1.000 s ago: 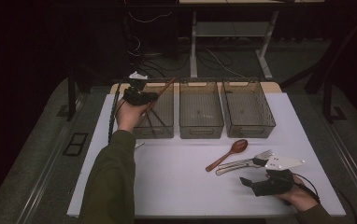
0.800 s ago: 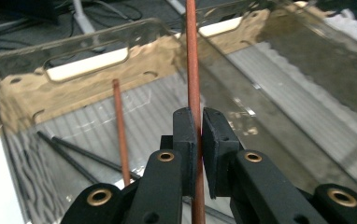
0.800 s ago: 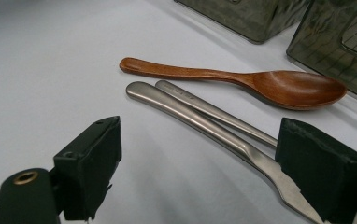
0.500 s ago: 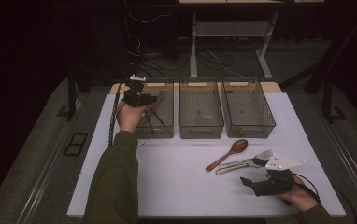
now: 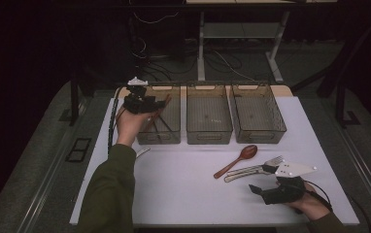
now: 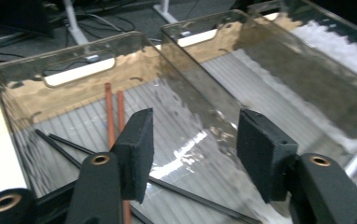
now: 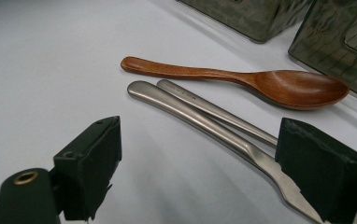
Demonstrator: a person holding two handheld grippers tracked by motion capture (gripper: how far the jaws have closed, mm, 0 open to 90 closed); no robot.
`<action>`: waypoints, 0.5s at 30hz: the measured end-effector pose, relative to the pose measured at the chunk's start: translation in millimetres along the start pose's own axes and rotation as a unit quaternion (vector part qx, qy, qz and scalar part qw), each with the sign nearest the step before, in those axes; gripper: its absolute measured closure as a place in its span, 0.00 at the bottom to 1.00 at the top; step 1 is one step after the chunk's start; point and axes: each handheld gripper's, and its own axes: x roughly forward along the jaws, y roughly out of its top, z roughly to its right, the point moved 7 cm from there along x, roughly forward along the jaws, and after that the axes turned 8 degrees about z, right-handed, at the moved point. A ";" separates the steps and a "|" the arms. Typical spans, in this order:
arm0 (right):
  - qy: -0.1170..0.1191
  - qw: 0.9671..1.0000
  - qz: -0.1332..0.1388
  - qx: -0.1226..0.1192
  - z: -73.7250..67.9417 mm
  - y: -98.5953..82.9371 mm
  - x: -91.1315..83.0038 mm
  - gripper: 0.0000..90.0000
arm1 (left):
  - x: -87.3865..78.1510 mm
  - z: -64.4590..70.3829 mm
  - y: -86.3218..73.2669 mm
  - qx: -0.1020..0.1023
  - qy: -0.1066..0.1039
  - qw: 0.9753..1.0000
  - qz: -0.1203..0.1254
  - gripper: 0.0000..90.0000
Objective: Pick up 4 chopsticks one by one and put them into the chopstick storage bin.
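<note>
While the left gripper (image 5: 155, 104) hangs released over the chopstick bin (image 5: 160, 116), the right gripper (image 7: 197, 163) gapes beside the wooden spoon (image 7: 242, 81), around the fork (image 7: 214, 123): stiff, slippery steel, best pinched mid-handle.

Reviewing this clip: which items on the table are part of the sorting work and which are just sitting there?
In the job:
- left gripper, open over the left bin
- chopsticks in that bin
- right gripper, open by the wooden spoon and metal utensils

Lying about:
- middle bin
- right bin
</note>
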 end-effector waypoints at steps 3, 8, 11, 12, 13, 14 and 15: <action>0.001 1.000 0.000 -0.001 -0.3 0.1 0.2 0.16 | -7.4 8.4 -3.7 0.001 -0.014 1.000 0.002 0.47; 0.001 1.000 0.000 -0.001 -0.7 0.5 0.7 0.16 | -19.8 21.4 -12.1 0.014 -0.030 0.999 -0.001 0.43; 0.002 1.000 -0.001 -0.001 -1.4 0.7 1.1 0.16 | -28.1 30.3 -18.1 0.020 -0.040 0.999 0.001 0.40; 0.003 1.000 0.000 -0.001 -1.5 0.9 1.6 0.16 | -31.1 33.5 -20.4 0.023 -0.044 0.999 0.002 0.40; 0.003 1.000 0.000 0.000 -1.6 0.9 1.8 0.16 | -34.2 36.2 -22.9 0.028 -0.045 0.999 0.001 0.39; 0.004 1.000 -0.001 0.001 -1.9 1.1 1.9 0.16 | -37.1 39.0 -25.4 0.030 -0.047 0.998 0.002 0.39; 0.004 1.000 -0.001 0.000 -1.9 1.3 2.2 0.16 | -39.6 41.6 -28.1 0.033 -0.050 0.998 0.002 0.38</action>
